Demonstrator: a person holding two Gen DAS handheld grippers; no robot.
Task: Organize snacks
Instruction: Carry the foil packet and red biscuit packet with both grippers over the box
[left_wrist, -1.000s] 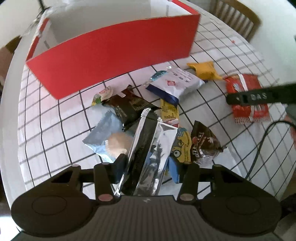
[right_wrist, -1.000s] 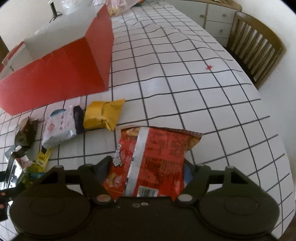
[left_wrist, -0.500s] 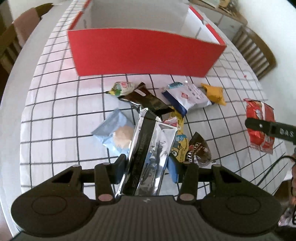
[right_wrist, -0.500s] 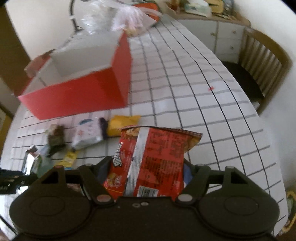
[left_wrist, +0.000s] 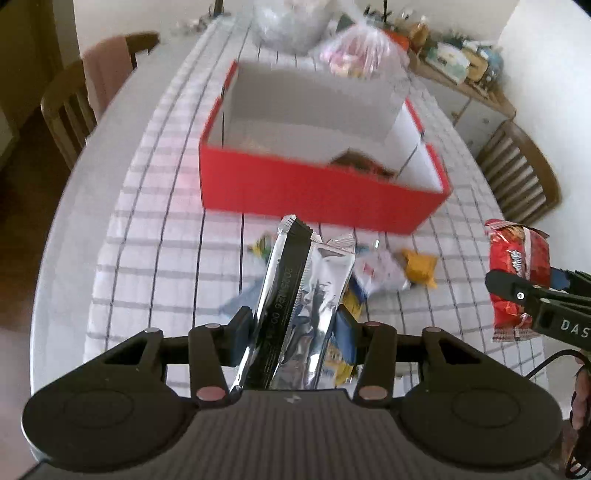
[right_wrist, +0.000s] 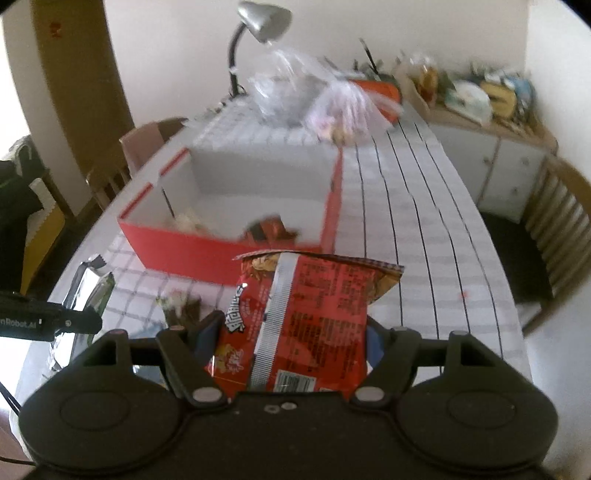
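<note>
- Left gripper: jaws pinching silver foil pack by its lower end, held upright above the table, facing the red box, probably for a drop-in.
- Right gripper: jaws pinching red chip bag, same heading.
- Box is open-topped and holds a few blurry snacks; others lie loose in front of it, including a yellow packet.

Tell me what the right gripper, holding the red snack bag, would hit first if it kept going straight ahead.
Probably the near wall of the red cardboard box: it lies directly beyond the right gripper and its red snack bag. Depth is unclear, so it might clear the rim.
</note>
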